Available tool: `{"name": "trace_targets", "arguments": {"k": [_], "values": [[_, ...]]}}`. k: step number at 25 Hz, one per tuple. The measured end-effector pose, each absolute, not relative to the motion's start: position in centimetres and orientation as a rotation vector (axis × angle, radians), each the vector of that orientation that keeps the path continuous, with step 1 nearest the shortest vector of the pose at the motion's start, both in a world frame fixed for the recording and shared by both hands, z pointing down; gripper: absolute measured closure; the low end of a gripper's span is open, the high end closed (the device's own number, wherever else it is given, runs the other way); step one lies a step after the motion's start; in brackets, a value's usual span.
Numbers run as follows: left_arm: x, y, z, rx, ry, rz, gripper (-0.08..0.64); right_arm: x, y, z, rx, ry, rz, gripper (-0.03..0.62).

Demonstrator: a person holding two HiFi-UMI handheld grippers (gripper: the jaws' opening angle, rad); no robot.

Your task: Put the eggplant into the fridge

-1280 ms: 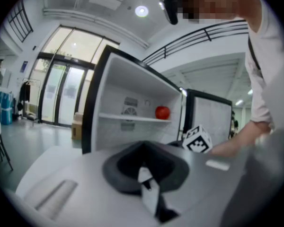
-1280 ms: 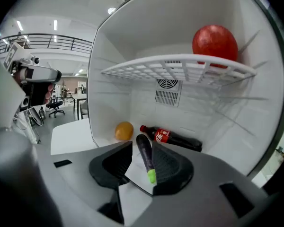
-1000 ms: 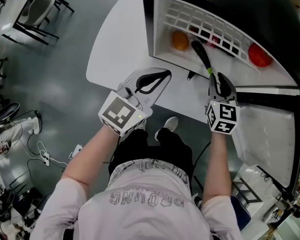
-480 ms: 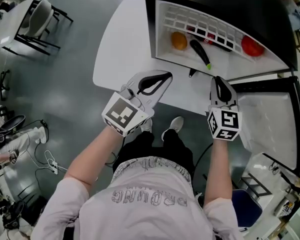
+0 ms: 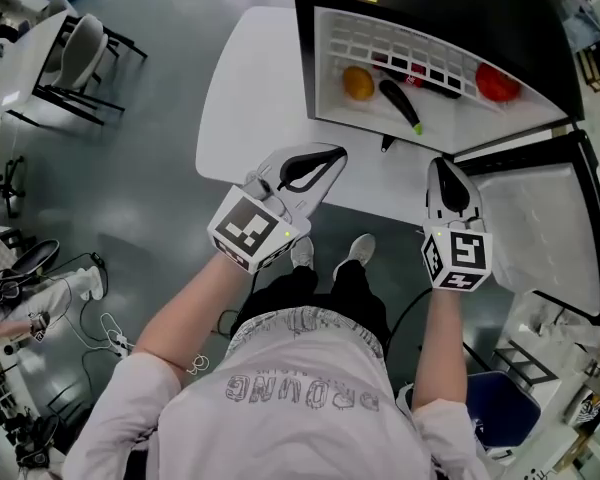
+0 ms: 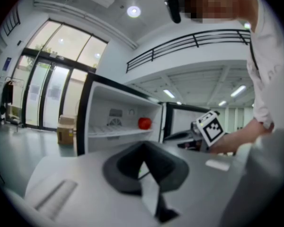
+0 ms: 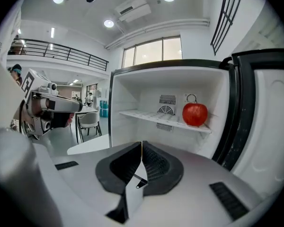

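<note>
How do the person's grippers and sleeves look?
The left gripper and the right gripper each have a light grey shell, black ribbed fingers and a white cube with black square markers. The T-shirt sleeves are short and pale. The right fingers, empty, have just been closing.

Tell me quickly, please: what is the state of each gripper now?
Left gripper: closed, holding nothing.
Right gripper: jaws have just been closing, now closed, nothing between them.

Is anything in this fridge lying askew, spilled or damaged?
Nothing is spilled or damaged. The eggplant lies slanted inside the fridge, beside the orange fruit, its green end near the front edge. The fridge door stands open.
</note>
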State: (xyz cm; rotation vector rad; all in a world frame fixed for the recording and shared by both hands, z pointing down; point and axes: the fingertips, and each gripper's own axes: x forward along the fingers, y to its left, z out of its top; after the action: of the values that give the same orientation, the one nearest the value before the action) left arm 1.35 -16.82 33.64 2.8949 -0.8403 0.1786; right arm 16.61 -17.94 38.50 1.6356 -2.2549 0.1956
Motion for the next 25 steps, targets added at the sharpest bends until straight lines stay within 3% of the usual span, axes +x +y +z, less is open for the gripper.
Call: {"name": "trace_targets", "arguments": {"k": [25], "values": [[1.4,-14.6,32.6,2.921,-0.811,0.205,0.552,15.1,-12.9,35.0,1.59,-2.322,0.142,0.588]]}}
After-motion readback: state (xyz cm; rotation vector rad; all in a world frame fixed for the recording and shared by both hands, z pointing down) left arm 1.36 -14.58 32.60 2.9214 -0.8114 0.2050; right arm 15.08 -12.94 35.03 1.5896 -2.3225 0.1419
